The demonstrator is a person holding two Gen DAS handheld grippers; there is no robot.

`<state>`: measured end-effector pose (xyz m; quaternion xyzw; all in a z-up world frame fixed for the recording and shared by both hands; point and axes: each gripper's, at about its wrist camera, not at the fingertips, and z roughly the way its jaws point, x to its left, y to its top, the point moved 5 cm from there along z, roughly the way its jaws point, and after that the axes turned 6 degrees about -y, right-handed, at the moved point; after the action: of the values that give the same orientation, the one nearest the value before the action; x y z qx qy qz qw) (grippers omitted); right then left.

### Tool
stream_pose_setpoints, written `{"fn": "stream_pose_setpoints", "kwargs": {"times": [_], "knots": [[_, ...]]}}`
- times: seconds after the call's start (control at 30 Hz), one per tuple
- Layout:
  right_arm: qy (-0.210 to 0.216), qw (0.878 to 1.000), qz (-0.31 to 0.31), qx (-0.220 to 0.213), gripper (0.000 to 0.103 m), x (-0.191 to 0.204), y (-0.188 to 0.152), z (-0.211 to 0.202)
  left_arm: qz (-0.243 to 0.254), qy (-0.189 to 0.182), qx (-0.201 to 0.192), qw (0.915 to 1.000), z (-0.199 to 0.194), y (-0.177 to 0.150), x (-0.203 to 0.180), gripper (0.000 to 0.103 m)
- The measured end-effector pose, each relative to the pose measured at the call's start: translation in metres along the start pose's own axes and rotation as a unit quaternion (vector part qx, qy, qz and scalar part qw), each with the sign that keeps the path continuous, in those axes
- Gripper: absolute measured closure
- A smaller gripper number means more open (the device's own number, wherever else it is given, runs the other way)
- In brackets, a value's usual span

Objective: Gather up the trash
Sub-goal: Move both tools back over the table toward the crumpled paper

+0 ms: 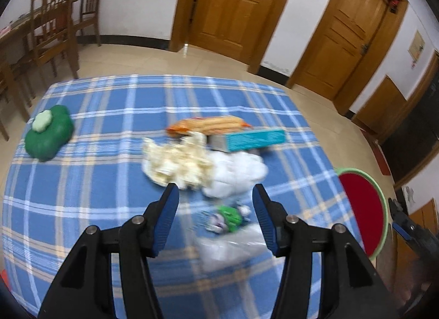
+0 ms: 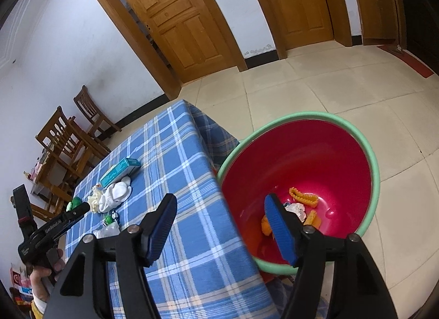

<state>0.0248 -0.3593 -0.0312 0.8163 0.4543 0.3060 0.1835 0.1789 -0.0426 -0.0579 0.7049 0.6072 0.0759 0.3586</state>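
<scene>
On the blue checked tablecloth (image 1: 90,154) lies trash: a green and white wrapper (image 1: 229,217), a clear plastic bag (image 1: 230,247), white tissue (image 1: 236,173), yellowish crumpled paper (image 1: 175,160), a teal box (image 1: 255,139) and an orange snack packet (image 1: 211,124). My left gripper (image 1: 215,194) is open and empty, just above the green wrapper; it also shows in the right wrist view (image 2: 82,209). My right gripper (image 2: 219,203) is open and empty over the table edge and the red bin (image 2: 343,154), which holds orange peel (image 2: 303,198) and a white wad (image 2: 297,210).
A green flower-shaped object (image 1: 49,132) sits at the table's left. The red bin with its green rim (image 1: 365,209) stands on the tiled floor to the right of the table. Wooden chairs (image 1: 55,25) stand at the back left, wooden doors (image 1: 233,3) behind.
</scene>
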Motion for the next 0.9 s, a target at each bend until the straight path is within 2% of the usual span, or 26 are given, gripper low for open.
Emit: {"fn": "stream_pose_setpoints", "kwargs": {"times": [0.2,0.33,0.7,0.77,0.83,0.9], "knots": [[-0.002,1.0,-0.008,0.003,0.033,0.011,-0.002,0.004,-0.024,0.02,0.0,0.9995,0.01,0.01,0.029,0.047],[-0.003,1.0,-0.012,0.006,0.033,0.014,-0.003,0.005,-0.03,0.029,0.002,0.9991,0.021,0.015,0.04,0.036],[0.006,1.0,-0.021,0.018,0.033,0.023,-0.006,0.015,-0.037,0.017,0.008,0.9991,0.05,0.019,0.047,0.036],[0.008,0.999,-0.022,0.021,0.033,0.025,-0.007,0.017,-0.041,0.009,0.006,0.9991,0.053,0.018,0.047,0.041],[0.011,0.999,-0.023,0.024,0.033,0.026,-0.008,0.019,-0.047,-0.004,0.006,0.9989,0.055,0.017,0.048,0.055],[0.013,0.999,-0.025,0.027,0.033,0.027,-0.008,0.022,-0.053,-0.013,0.0,0.9985,0.056,0.017,0.047,0.064]]}}
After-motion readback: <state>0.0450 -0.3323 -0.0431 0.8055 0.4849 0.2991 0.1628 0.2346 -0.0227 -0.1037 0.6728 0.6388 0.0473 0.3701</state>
